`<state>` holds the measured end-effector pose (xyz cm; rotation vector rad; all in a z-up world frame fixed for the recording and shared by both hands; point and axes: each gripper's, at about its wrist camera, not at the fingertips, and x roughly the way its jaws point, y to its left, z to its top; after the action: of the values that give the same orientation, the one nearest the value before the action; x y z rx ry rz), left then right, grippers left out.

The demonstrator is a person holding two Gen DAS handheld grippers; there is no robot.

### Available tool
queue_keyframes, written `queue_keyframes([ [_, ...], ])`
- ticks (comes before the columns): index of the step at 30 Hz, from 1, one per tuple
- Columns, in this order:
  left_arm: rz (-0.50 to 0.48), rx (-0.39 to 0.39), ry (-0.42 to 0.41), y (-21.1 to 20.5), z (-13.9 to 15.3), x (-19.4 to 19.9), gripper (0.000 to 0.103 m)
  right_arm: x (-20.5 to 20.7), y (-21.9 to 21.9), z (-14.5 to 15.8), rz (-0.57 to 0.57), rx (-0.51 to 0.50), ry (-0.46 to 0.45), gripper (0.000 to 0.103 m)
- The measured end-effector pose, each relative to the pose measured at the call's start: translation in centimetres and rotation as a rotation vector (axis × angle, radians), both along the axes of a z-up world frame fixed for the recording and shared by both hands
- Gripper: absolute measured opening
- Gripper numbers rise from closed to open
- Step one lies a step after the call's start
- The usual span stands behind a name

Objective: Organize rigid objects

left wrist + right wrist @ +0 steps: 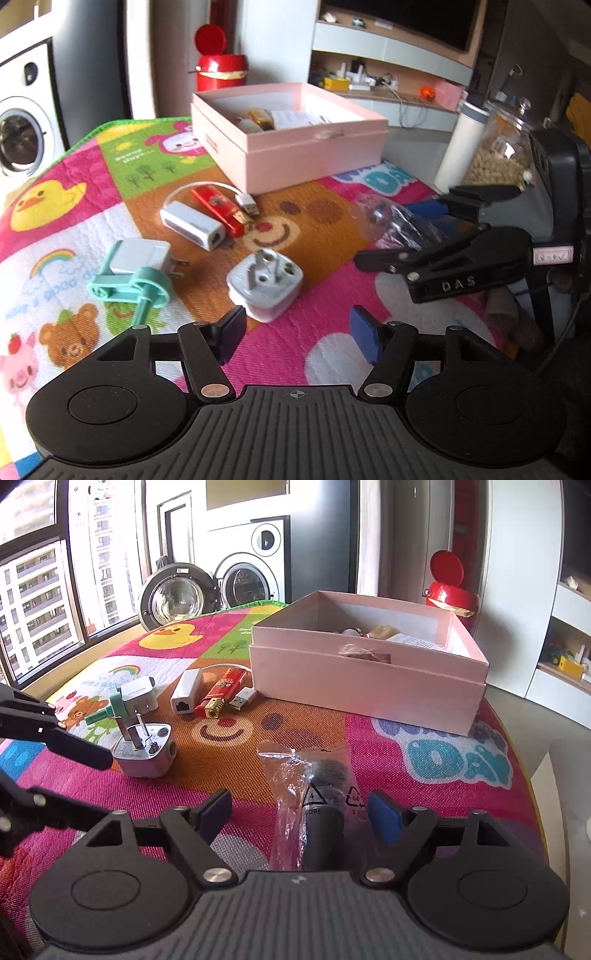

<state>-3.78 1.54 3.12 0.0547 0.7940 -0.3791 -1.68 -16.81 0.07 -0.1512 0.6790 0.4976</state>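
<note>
Quilted cartoon mat (314, 332) under wide-open, empty left tongs (299, 338) and right tongs (303, 818), boxy white plug adapter (265, 283) nearby.

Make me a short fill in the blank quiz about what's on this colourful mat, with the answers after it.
1. The open box on the mat is ____ in colour.
2. The white travel adapter lies with its metal prongs pointing ____.
3. The red lighter lies beside the white ____ adapter.
4. The right gripper hovers over a dark item in a clear ____.

Answers: pink; up; network; bag

Pink box (295, 147), red lighter (218, 210), white adapter (266, 284), seemingly dark bagged item (321, 812).
</note>
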Motion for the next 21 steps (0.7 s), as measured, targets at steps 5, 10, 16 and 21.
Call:
queue_keyframes([
  [5,0.068,0.004,-0.013,0.4,-0.2,2.5,0.061,0.0,0.0,0.0,0.000,0.000,0.000,0.082],
  [10,0.007,0.047,0.011,-1.8,-1.4,3.4,0.055,0.0,0.0,0.0,0.000,0.001,0.000,0.082],
  [16,0.065,0.049,0.002,-2.6,-1.9,3.2,0.056,0.0,0.0,0.0,-0.001,0.001,0.000,0.082],
  [21,0.060,0.108,-0.072,-3.4,-2.2,2.0,0.055,-0.4,0.0,0.3,0.010,-0.018,-0.017,0.060],
])
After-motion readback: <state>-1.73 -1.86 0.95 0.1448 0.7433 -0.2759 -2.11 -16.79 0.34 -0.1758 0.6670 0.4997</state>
